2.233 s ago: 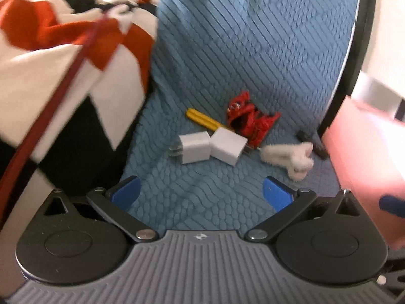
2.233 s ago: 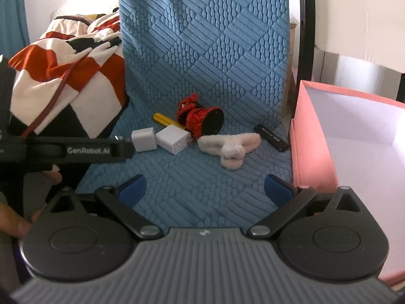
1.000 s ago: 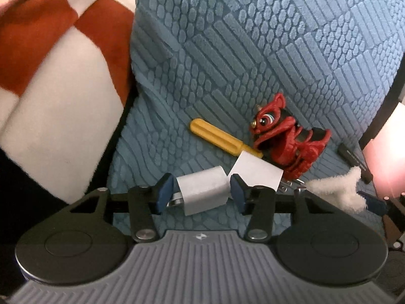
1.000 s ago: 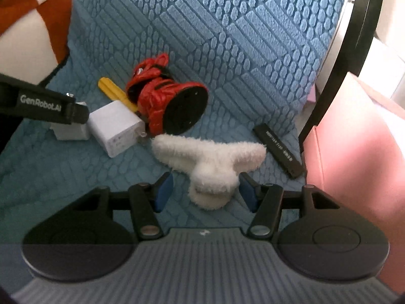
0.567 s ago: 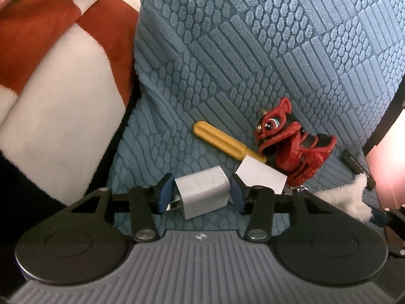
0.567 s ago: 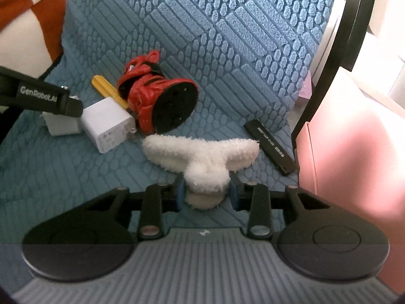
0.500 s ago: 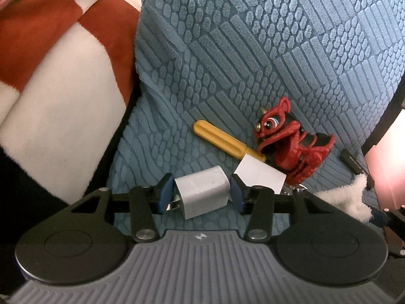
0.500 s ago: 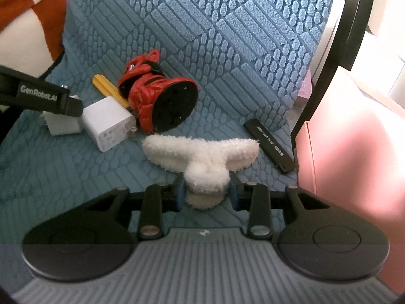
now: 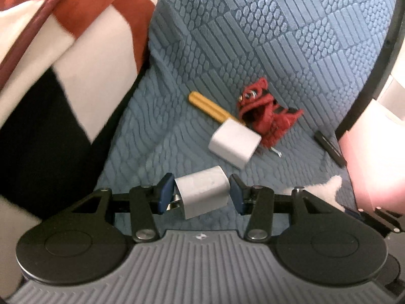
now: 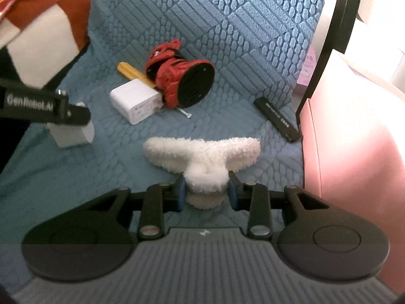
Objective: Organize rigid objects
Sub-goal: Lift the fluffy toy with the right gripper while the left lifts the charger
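Observation:
My left gripper (image 9: 201,194) is shut on a white charger cube (image 9: 202,194) and holds it just above the blue cushion; the cube also shows in the right wrist view (image 10: 72,134). My right gripper (image 10: 205,189) is shut on a fluffy white plush piece (image 10: 202,157). A second white charger (image 9: 234,145) (image 10: 135,101), a yellow-handled tool (image 9: 206,106) (image 10: 129,73), a red lion toy (image 9: 263,112) (image 10: 177,78) and a black stick (image 10: 277,119) (image 9: 329,148) lie on the blue textured cushion (image 10: 240,38).
A pink box (image 10: 354,139) stands at the right, its wall close to my right gripper. A red, white and black blanket (image 9: 50,63) lies at the left. A black chair frame (image 10: 336,25) curves up behind the cushion.
Both grippers have pulled back and lifted with what they hold. The white charger cube has come away from the second charger. The plush piece has risen off the cushion.

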`<state>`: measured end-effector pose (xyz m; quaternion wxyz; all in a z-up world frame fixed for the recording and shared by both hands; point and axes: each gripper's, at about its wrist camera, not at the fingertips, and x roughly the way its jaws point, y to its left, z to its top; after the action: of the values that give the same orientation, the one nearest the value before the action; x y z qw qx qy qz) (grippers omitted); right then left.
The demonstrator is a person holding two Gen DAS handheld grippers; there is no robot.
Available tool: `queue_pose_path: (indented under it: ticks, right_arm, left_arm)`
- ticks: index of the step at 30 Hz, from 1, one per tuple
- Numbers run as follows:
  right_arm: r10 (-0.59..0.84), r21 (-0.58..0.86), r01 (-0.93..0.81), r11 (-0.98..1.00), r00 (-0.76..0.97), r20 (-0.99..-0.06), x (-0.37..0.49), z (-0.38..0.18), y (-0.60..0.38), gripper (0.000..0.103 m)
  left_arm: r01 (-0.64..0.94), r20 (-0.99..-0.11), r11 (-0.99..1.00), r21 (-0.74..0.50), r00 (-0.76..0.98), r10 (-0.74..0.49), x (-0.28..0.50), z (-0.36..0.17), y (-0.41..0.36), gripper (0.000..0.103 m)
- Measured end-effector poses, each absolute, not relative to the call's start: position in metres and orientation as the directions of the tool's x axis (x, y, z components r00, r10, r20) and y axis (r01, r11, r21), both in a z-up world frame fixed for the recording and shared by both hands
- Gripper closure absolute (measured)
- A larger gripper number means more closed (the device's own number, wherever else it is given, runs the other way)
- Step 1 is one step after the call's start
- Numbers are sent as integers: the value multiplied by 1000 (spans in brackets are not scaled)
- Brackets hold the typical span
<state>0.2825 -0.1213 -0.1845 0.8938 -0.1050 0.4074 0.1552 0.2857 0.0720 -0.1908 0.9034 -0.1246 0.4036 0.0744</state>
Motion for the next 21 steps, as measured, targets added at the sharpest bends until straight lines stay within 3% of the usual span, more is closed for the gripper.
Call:
queue_pose_path:
  ticks: [21]
  right_arm:
    - [217,-41,-385,922,601,-769,222,-167,-134,68]
  left_arm:
    - [-189,-741,961,-201,671,-23,199,-181,45,49]
